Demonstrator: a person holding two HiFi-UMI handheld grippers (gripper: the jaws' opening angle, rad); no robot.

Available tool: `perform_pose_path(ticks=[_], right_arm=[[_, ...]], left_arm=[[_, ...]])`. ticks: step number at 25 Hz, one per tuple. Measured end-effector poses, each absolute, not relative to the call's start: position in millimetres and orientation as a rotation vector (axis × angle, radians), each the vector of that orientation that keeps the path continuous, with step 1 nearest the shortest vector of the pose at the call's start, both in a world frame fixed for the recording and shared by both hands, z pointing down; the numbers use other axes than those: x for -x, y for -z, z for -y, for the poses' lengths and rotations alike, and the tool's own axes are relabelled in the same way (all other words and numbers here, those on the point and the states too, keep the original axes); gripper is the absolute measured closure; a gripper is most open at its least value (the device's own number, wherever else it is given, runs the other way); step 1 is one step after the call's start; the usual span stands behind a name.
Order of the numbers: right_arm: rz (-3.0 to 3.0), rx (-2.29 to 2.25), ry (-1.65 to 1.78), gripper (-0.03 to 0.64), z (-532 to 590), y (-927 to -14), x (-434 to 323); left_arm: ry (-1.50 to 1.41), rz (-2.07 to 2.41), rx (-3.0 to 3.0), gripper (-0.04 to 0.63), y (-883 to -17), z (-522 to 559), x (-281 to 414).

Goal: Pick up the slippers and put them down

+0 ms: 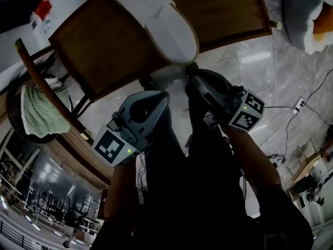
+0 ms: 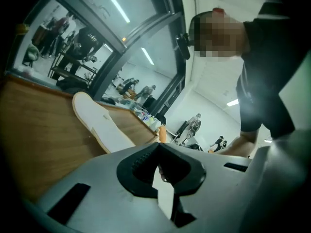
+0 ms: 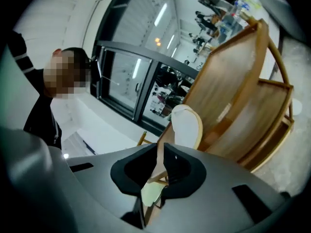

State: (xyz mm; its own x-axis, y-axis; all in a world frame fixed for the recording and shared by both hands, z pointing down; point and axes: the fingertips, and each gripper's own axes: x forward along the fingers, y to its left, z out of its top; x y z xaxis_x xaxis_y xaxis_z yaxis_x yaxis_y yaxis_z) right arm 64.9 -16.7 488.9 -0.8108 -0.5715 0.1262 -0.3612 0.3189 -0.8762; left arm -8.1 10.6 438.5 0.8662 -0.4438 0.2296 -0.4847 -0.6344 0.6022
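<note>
White slipper (image 1: 156, 20) is lying flat on the wooden worktop (image 1: 99, 51), with its near end poking over the edge. Our left tongs (image 2: 159, 165) and right tongs (image 3: 160, 147) are both squeezed narrow right at that end. We can't tell if either one actually pinches it.

Head view dim, heavy vignette, lower half near-black; white slipper (image 1: 156, 20) slightly blown out. Both gripper views: strong fisheye bend at edges, ceiling strip lights (image 2: 119, 8) glare, near foreground soft, bkgd hazy.
</note>
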Motion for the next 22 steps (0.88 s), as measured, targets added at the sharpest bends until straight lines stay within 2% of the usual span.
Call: perform_pose_path(ticks=[5,7,8,17,22], right_arm=[[-2.109,0.923,1.631,0.576,21.3,-518.8,-76.4],[-1.974,0.932,1.698,0.462,23.6,-530.2,-78.4],[-1.926,0.935,1.726,0.453,23.4,-535.8,-78.8],[-1.801,0.900,1.784,0.393,30.5,-547.9,-71.7],[-1.826,0.864,1.844,0.391,31.9,-552.3,-61.8]], left_arm=[[-0.082,0.627,-2.307,0.586,-461.2,-31.1,-8.5],[-0.082,0.618,-2.297,0.586,-469.0,-35.7,-12.7],[-0.079,0.614,-2.293,0.584,-471.8,-36.9,-14.8],[-0.078,0.595,-2.289,0.586,-486.8,-32.8,-17.5],[-0.080,0.598,-2.291,0.586,-490.4,-27.0,-17.5]])
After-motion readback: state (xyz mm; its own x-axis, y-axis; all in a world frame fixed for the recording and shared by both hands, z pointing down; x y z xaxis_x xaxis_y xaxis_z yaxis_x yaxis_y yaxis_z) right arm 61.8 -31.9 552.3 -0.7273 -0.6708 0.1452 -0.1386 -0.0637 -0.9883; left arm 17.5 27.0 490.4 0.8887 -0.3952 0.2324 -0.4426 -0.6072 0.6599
